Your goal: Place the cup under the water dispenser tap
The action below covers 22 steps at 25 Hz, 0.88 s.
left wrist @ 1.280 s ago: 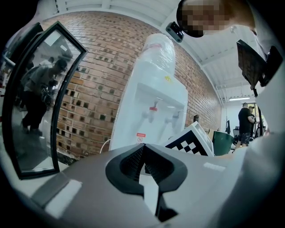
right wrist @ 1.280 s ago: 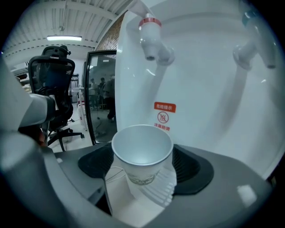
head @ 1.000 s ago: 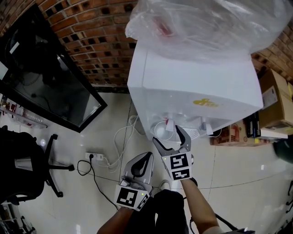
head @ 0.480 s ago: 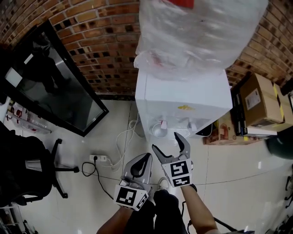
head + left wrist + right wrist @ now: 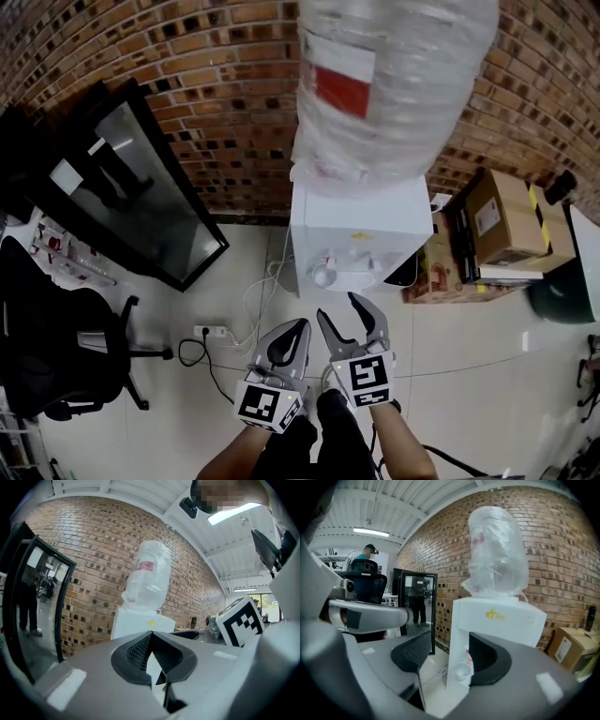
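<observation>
Head view, left to right. Office chair (image 5: pixel 56 352) and black glass-fronted cabinet (image 5: pixel 141 202) stand far left, well apart from the work.

Power strip (image 5: pixel 210 331) and loose white cable (image 5: pixel 251 298) lie on the floor (image 5: pixel 469 375), near the left front of the dispenser base. That's a snag risk for feet, not for the claws.

Left claw (image 5: pixel 297 325): jaws closed together, nothing in them, close to the person's body.

Right claw (image 5: pixel 337 307): jaws apart, just been closing, nothing between them. Right gripper view only frames the target far off, with no contact.

Cup (image 5: pixel 322 275) stands upright in the recess of the white dispenser (image 5: pixel 361 220), on its left side. It looks to be below a tap with a red tab. Exact line-up with the spout is too small to tell.

My read: placement looks done, and the step in hand is getting clear without disturbing it.
- The cup looks light and empty, so any brush would probably shift or tip it. Keep both claws out of the recess.
- If the line-up needs a fix, go in level with jaws wide, grip the wall gently and nudge rather than lift.

Room: open floor in front and front-right. The recess roof and the bagged bottle (image 5: pixel 394 84) close off overhead. Brick wall (image 5: pixel 234 84) is behind. Cardboard boxes (image 5: pixel 502 220) sit just beside the dispenser on the right.
</observation>
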Each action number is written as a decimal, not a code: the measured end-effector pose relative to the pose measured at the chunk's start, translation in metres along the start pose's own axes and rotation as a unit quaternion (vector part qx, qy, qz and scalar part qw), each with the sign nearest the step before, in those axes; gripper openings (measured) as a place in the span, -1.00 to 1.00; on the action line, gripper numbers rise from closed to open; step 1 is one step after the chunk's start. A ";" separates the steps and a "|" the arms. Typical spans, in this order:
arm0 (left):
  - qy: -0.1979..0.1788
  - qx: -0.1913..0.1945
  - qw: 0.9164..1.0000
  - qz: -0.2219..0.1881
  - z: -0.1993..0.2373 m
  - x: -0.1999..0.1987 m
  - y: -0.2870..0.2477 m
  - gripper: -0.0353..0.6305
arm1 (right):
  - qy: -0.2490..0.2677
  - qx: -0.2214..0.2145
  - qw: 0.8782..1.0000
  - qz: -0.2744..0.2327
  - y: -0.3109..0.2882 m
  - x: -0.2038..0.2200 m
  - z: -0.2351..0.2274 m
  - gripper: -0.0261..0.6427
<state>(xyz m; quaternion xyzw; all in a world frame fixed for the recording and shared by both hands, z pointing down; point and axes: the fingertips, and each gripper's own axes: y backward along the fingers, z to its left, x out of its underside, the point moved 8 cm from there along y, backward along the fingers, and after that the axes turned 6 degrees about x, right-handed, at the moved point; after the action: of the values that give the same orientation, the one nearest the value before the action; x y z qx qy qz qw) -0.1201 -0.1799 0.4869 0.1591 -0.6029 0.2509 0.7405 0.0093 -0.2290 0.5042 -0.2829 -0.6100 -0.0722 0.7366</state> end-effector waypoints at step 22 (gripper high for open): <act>-0.037 0.067 0.996 -0.039 -0.089 -0.137 0.097 -0.92 | 0.023 0.019 0.995 -0.097 0.175 -0.154 0.063 -0.84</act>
<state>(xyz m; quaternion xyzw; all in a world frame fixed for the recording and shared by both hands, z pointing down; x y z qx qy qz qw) -0.1229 -0.0764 0.3274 0.2412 -0.6049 0.2557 0.7145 -0.0033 -0.0888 0.3081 -0.2071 -0.6190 -0.1379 0.7449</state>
